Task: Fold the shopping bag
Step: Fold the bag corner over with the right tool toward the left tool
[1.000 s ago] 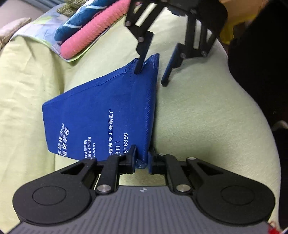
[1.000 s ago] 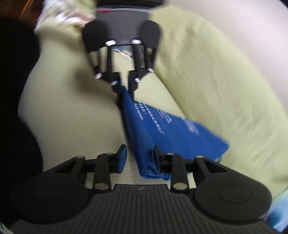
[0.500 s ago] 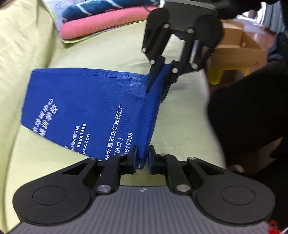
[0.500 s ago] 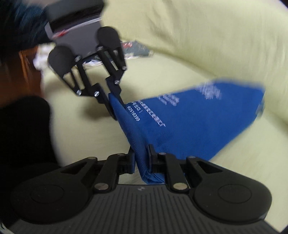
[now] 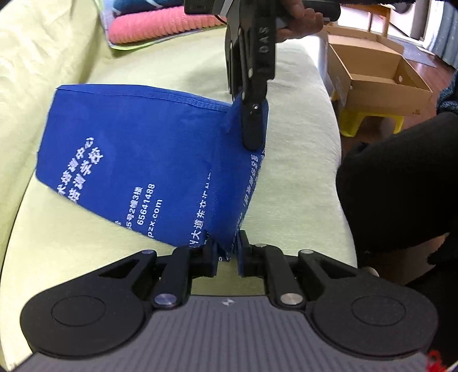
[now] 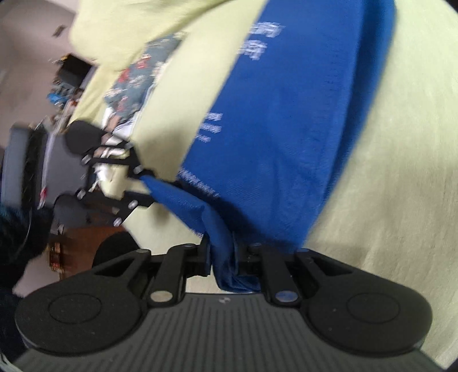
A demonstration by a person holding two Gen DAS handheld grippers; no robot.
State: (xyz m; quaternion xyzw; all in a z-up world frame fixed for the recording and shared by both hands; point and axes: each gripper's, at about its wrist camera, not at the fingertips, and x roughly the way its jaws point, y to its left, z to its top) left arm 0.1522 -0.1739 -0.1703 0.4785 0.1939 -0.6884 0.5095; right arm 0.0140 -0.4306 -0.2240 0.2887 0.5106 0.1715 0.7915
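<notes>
A blue shopping bag [image 5: 143, 148] with white print hangs stretched above a pale green sofa cushion [image 5: 300, 171]. My left gripper [image 5: 227, 253] is shut on the bag's near corner. In the left wrist view my right gripper [image 5: 252, 134] comes down from above, edge on, pinching the far corner. The right wrist view is blurred. There the bag [image 6: 286, 128] fills the middle, and my right gripper [image 6: 226, 263] has its jaws closing on a bunched fold of the fabric, pads pressing it. The left gripper [image 6: 148, 189] holds the other corner at the left.
Folded pink and blue towels [image 5: 160, 23] lie at the cushion's far end. Off the sofa's right edge sit an open cardboard box [image 5: 372, 65] and a yellow stool [image 5: 360, 123]. A person's dark-clothed leg [image 5: 400, 186] is at the right.
The right gripper closed on the bag's far corner and rolled onto its side. The bag's edge between both grippers rose off the cushion and the panel swung to face the left camera.
</notes>
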